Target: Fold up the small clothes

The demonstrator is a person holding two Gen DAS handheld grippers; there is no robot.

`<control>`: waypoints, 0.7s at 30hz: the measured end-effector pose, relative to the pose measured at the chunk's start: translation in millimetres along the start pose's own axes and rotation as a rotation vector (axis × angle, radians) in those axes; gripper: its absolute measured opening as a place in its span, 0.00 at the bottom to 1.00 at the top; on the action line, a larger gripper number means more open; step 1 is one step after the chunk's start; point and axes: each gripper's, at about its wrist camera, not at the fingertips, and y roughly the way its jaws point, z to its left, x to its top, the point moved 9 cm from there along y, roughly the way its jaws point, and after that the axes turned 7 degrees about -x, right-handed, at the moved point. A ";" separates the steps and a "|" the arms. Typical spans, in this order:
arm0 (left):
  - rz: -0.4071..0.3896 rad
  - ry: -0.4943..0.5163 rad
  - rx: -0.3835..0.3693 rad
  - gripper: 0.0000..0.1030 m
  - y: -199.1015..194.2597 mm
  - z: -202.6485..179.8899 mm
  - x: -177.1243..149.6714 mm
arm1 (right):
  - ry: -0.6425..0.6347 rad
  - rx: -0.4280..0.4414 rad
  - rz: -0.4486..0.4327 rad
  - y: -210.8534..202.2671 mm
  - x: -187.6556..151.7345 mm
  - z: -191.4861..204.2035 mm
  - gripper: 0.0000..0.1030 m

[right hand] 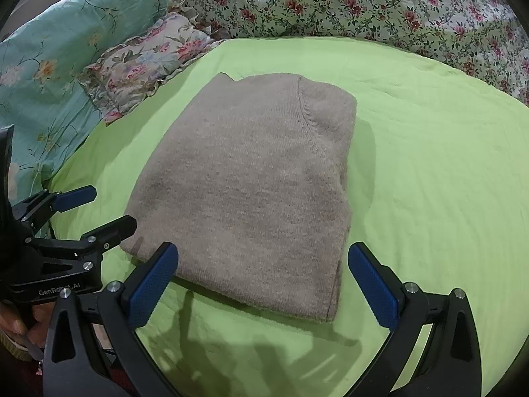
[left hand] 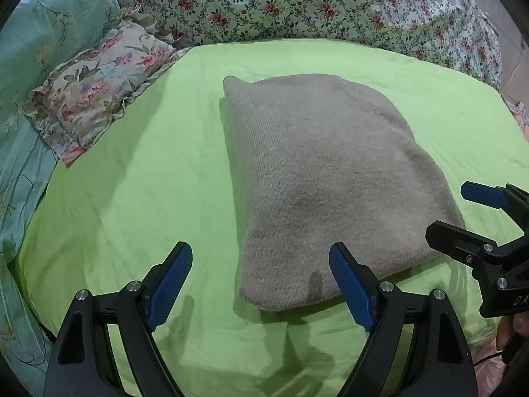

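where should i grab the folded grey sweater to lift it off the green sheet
Probably best to take the grey sweater by its near edge, one set of fingers at each near corner, coming in low from the front. That edge lies closest to both open grippers, left gripper and right gripper, and the stacked layers there look thick enough to pinch together off the green sheet.

Left gripper (left hand: 261,278) hangs over the green sheet (left hand: 132,178), jaws spread wide, nothing between the blue pads (left hand: 170,284). Right-side pad overlaps the near edge of the folded grey knit garment (left hand: 317,178); contact unclear from this angle, probably just above it. Garment lies flat in a compact rectangle mid-sheet. Right gripper (left hand: 463,213) enters at the right edge, jaws parted, beside the garment's near right corner. Small floral cushion (left hand: 99,89) far left, teal quilt (left hand: 43,33) behind it, floral blanket (left hand: 314,3) along the back.
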 end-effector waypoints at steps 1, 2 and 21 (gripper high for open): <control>-0.001 0.000 0.000 0.83 0.0 0.5 0.6 | -0.001 0.000 0.000 0.0 0.2 0.3 0.99; -0.001 -0.001 -0.001 0.83 0.1 0.8 1.0 | -0.002 0.002 -0.001 0.2 1.3 0.0 0.99; 0.001 0.000 -0.005 0.83 1.0 -0.1 1.5 | -0.010 0.004 -0.003 -0.1 8.3 2.6 0.99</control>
